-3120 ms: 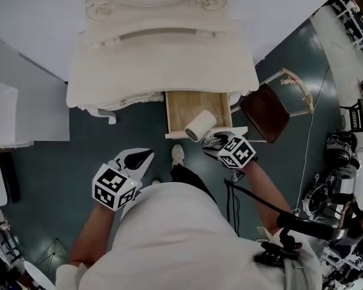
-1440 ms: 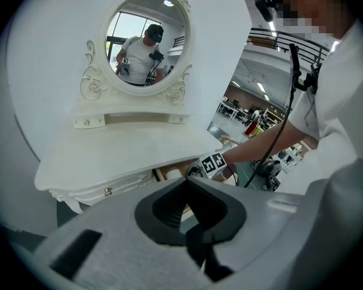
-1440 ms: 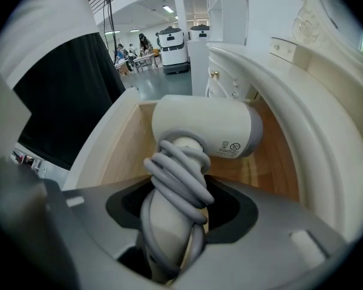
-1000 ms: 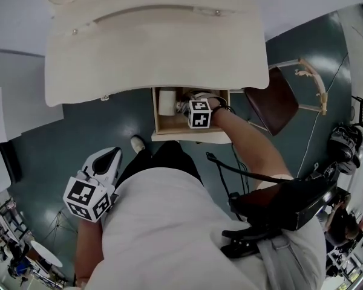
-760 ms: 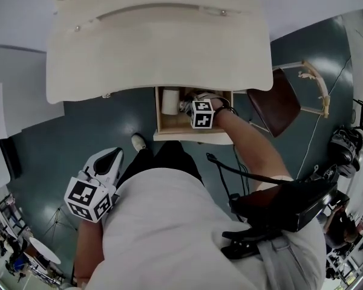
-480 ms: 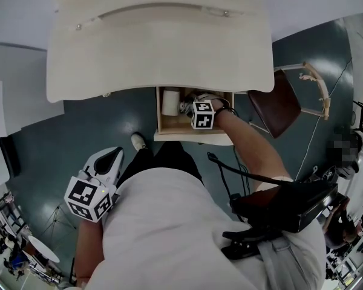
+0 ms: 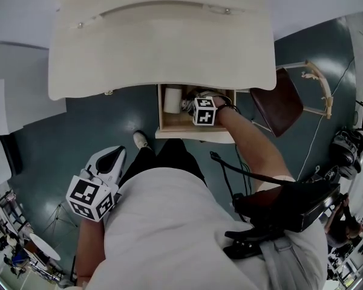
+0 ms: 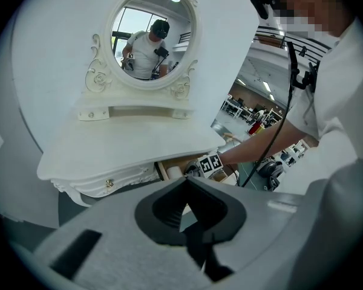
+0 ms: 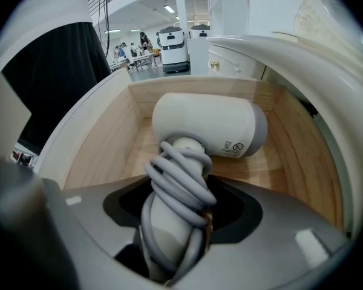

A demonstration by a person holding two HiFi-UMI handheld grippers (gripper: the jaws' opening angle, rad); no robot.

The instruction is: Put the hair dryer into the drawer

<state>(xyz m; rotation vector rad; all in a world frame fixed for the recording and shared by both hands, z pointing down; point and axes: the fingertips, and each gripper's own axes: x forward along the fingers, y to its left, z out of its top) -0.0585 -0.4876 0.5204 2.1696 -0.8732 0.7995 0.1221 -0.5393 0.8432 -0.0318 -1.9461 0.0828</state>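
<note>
In the drawer (image 9: 109,144): we see the hair dryer (image 9: 202,125).
Right tool (image 9: 178,207): has just been opening, handle loose between.
Left tool (image 8: 184,213): together, empty.

White shirt (image 7: 169,234) (short-sleeved); black trousers (image 7: 176,157)

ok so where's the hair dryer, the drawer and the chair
hair dryer (image 9: 202,128): right gripper view, on its white barrel
drawer (image 9: 101,147): right gripper view, on its left wooden wall
chair (image 7: 277,106): head view, on its brown seat
</note>
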